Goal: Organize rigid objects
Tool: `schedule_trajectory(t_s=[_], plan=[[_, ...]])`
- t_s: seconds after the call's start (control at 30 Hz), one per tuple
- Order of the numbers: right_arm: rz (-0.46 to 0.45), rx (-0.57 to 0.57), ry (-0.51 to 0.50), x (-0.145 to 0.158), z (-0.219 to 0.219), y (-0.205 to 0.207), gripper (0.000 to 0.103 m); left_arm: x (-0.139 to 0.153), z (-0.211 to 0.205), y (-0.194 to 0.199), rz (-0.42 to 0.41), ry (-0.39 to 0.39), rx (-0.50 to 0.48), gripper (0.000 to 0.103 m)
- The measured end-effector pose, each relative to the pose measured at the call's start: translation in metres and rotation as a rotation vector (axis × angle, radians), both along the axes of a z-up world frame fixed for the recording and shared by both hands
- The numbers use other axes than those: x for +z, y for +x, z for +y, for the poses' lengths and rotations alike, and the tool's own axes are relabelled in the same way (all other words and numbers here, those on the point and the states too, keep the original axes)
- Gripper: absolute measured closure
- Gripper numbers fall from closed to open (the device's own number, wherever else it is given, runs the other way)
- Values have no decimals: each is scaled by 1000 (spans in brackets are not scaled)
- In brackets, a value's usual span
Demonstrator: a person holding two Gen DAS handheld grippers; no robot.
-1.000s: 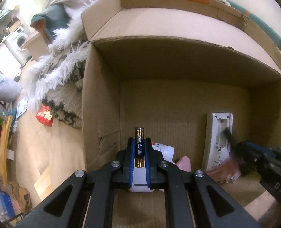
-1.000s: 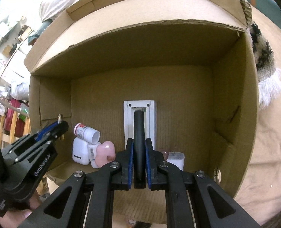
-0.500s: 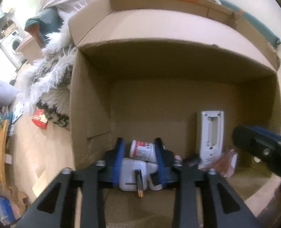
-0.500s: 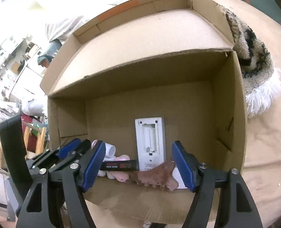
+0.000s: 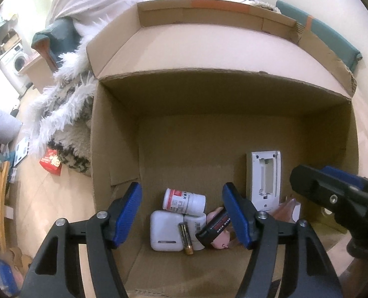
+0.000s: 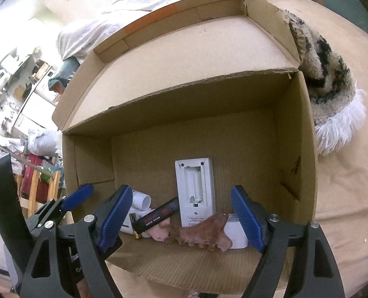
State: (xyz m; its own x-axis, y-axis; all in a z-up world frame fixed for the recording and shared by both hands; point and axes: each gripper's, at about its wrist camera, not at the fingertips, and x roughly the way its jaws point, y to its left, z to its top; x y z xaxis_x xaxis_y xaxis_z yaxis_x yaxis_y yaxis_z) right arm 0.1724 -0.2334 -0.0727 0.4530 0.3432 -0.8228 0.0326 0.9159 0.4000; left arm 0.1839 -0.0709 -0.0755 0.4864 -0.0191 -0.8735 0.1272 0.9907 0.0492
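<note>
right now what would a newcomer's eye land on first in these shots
The big cardboard box fills both views, open toward the cameras. Along its near edge sits a huddle of small things: a white remote lying back up with its battery bay empty, a black bar, a battery and a white bottle. Both grippers' blue fingers are opening with nothing between them.

left gripper: points steeply down, jaws opening, blue pads apart, nothing pressed between them
right gripper: points steeply down, jaws opening wide, nothing gripped
placement: side by side, each one's tip visible in the other's view
</note>
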Motion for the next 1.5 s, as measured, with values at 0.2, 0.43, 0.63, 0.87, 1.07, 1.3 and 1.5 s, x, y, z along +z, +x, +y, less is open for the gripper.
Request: schedule_trajectory(t_s=[0.2, 0.43, 0.63, 0.87, 1.07, 1.3, 1.5], plan=[[-12, -9, 2, 4, 2, 0, 17, 5, 1, -9, 17, -22, -8, 39], [-91, 15, 14, 19, 3, -8, 17, 23, 12, -27, 27, 1, 22, 39], [-111, 47, -29, 30, 5, -28, 17, 32, 37, -58, 41, -21, 41, 39], [-86, 77, -45, 32, 5, -63, 17, 22, 53, -85, 72, -31, 64, 39], [2, 68, -17, 14, -7, -95, 17, 11, 58, -88, 102, -50, 106, 39], [220, 38, -25, -38, -12, -104, 17, 6, 58, -84, 125, -67, 125, 39], [414, 4, -28, -89, -14, -92, 62, 5, 65, -81, 145, -94, 157, 39]])
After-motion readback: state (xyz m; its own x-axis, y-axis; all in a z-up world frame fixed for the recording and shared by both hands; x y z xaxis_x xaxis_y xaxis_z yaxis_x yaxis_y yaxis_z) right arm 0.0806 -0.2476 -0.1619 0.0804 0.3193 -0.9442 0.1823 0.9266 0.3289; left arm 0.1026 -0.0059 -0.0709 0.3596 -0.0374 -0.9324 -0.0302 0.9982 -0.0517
